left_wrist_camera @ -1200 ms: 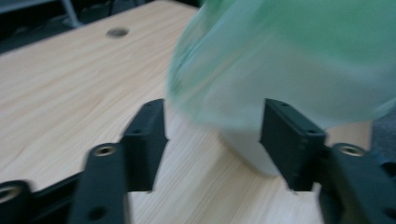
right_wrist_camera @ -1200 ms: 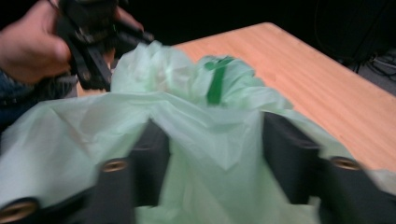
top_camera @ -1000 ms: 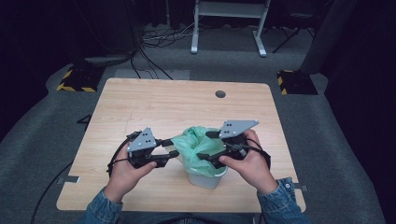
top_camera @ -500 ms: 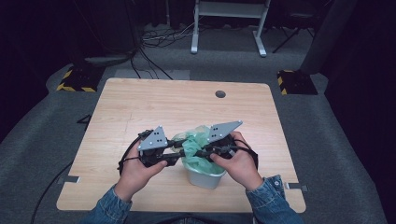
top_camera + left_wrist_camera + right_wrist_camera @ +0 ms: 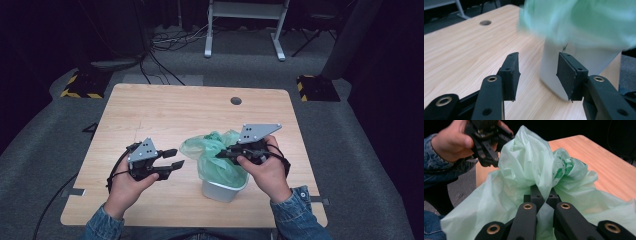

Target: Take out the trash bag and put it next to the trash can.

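Observation:
A small white bin (image 5: 222, 189) stands on the wooden table (image 5: 165, 115) near its front edge. A pale green plastic bag (image 5: 212, 150) lines it and bunches up above the rim. My right gripper (image 5: 221, 153) comes in from the right and is shut on a gathered fold of the bag (image 5: 529, 167); in the right gripper view its jaws (image 5: 545, 195) pinch the film. My left gripper (image 5: 172, 159) lies left of the bin, apart from the bag. Its jaws have just been opening, and they stand open (image 5: 538, 57) with nothing between them, facing the bin's wall (image 5: 550, 72).
A round cable hole (image 5: 236, 101) sits at the table's far side. Bare tabletop stretches to the left and behind the bin. A white metal frame (image 5: 245, 22) and cables lie on the grey floor beyond. The bin stands close to the front edge.
My left gripper has let go of the bag, opened and drawn back to the left. My right gripper has shut on the bag and shifted slightly right with it.

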`<state>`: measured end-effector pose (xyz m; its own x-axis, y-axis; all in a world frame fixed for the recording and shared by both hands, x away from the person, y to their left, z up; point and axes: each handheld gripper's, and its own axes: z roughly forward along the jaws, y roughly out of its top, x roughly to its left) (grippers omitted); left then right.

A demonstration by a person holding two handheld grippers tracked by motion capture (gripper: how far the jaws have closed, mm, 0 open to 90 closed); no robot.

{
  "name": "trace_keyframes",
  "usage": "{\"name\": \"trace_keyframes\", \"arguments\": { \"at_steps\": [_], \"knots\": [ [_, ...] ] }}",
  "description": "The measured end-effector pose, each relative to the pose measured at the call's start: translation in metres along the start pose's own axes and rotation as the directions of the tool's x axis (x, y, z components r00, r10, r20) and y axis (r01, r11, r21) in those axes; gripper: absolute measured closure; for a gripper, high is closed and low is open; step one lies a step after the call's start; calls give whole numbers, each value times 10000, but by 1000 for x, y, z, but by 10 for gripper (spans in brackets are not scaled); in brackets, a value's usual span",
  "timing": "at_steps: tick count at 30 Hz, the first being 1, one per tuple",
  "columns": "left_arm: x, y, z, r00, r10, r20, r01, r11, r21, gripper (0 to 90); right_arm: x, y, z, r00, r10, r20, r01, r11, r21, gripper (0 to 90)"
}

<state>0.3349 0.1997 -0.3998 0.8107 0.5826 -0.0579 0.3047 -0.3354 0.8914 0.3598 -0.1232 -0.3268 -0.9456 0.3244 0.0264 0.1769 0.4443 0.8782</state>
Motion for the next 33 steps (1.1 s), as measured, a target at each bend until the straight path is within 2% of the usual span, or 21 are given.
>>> {"name": "trace_keyframes", "arguments": {
  "at_steps": [11, 14, 15, 21, 22, 33],
  "knots": [
    [14, -23, -4, 9981, -309, -537, 338, 9979, 549, 504, -2, 19, -12, 9997, -182, 150, 188, 9990, -404, 893],
    [17, -25, -6, 9973, -381, -632, 415, 9977, 537, 504, -3, 26, -10, 9995, -296, 109, 301, 9984, -476, 893],
    [17, -26, -6, 9968, -522, -601, 554, 9970, 538, 504, -3, 29, -9, 9993, -373, 98, 377, 9981, -485, 893],
    [21, -30, -10, 9958, -486, -778, 531, 9969, 573, 504, -1, 46, -7, 9979, -641, 93, 645, 9967, -491, 893],
    [21, -31, -11, 9954, -581, -759, 623, 9966, 547, 505, -1, 49, -7, 9976, -682, 99, 687, 9963, -513, 892],
    [25, -35, -17, 9934, -740, -877, 790, 9954, 548, 505, 1, 74, -14, 9947, -1016, 136, 1024, 9909, -877, 892]
  ]
}}
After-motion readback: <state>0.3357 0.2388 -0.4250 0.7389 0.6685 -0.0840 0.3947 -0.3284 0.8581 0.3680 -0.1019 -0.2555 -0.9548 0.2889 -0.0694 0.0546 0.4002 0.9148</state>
